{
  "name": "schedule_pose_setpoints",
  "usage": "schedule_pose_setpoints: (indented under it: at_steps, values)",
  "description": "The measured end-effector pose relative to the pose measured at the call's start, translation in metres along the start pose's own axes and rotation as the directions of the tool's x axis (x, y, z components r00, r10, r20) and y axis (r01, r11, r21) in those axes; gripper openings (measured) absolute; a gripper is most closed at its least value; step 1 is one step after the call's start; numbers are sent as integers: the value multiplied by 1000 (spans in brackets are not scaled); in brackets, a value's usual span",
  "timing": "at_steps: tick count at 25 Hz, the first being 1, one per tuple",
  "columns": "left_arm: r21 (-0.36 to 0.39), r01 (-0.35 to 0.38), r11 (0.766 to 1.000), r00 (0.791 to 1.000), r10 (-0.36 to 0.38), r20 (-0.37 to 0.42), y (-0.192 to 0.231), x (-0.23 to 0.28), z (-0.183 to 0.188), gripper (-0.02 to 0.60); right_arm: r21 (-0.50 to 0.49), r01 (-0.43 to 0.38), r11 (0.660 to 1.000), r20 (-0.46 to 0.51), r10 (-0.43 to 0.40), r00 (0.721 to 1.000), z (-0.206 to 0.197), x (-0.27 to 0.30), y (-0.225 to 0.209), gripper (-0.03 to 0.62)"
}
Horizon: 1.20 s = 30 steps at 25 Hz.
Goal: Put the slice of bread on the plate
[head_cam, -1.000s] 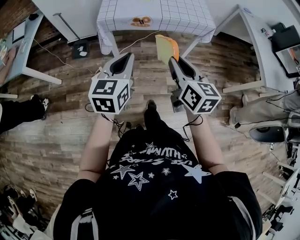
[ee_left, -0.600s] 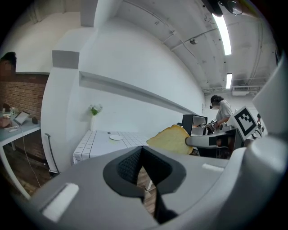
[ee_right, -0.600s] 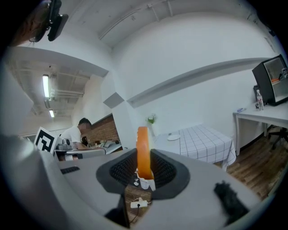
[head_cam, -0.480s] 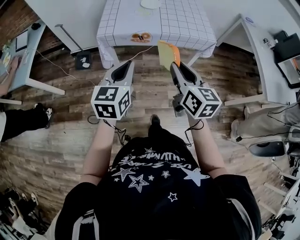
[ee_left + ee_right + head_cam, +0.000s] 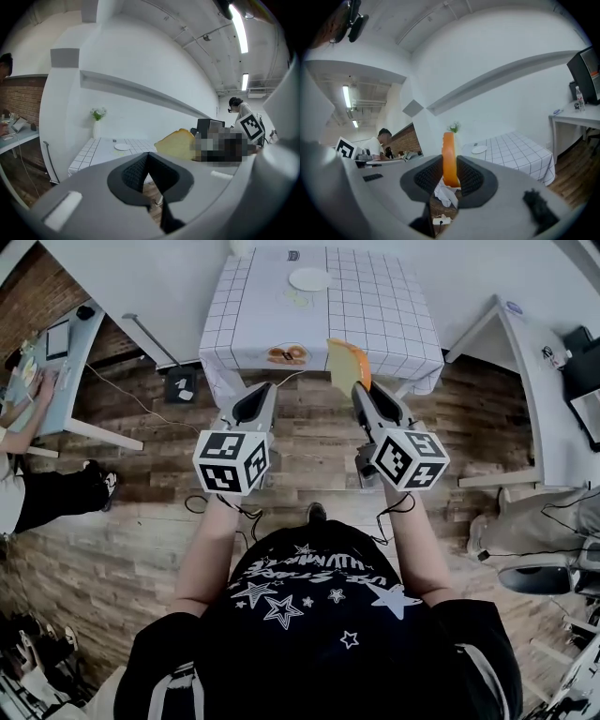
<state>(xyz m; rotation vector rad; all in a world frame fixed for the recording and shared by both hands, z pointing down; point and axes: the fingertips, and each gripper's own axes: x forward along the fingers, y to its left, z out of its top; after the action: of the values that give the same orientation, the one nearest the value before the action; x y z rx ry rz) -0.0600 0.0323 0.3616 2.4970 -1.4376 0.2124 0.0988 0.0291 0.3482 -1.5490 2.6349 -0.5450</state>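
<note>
The slice of bread [image 5: 346, 362], pale with an orange-brown crust, stands upright on edge between the pads of my right gripper [image 5: 362, 390], which is shut on it. In the right gripper view the slice [image 5: 449, 159] shows edge on. A white plate [image 5: 309, 278] lies at the far part of the grid-cloth table [image 5: 384, 306], and appears small in the right gripper view as the plate [image 5: 479, 150]. My left gripper [image 5: 255, 396] is held level beside the right one, shut and with nothing in it [image 5: 147, 155]. Both hang over the wooden floor, short of the table.
A browned food item [image 5: 286, 354] lies near the table's front edge. A vase of flowers [image 5: 97, 123] stands at the table's far end. White desks flank the table left [image 5: 56, 352] and right [image 5: 534, 362]. A seated person [image 5: 37, 493] is at the left.
Both grippers have moved forward toward the table, with the bread still in the right one. More of the table shows, and the plate has come into view.
</note>
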Motion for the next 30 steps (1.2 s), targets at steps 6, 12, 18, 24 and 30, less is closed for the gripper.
schedule_pose_setpoints:
  at_steps: [6,12,18,24,30]
  values:
    - [-3,-28,1000,1000,28,-3,5,34,9,9,15,-23,1000,-10,23,1000,8,18,-30,95]
    - [-13,-54,998,998,54,-10,2,51,5,9,25,-45,999,-19,46,999,10,25,-52,95]
    - [-7,-71,997,997,71,-8,4,59,10,9,34,-54,998,-40,56,998,5,27,-62,95]
    - [0,-52,999,999,52,-9,9,76,10,9,18,-56,998,-52,57,997,5,36,-67,95]
    - [4,-20,1000,1000,20,-9,21,105,16,9,7,-45,999,-54,46,997,12,58,-77,95]
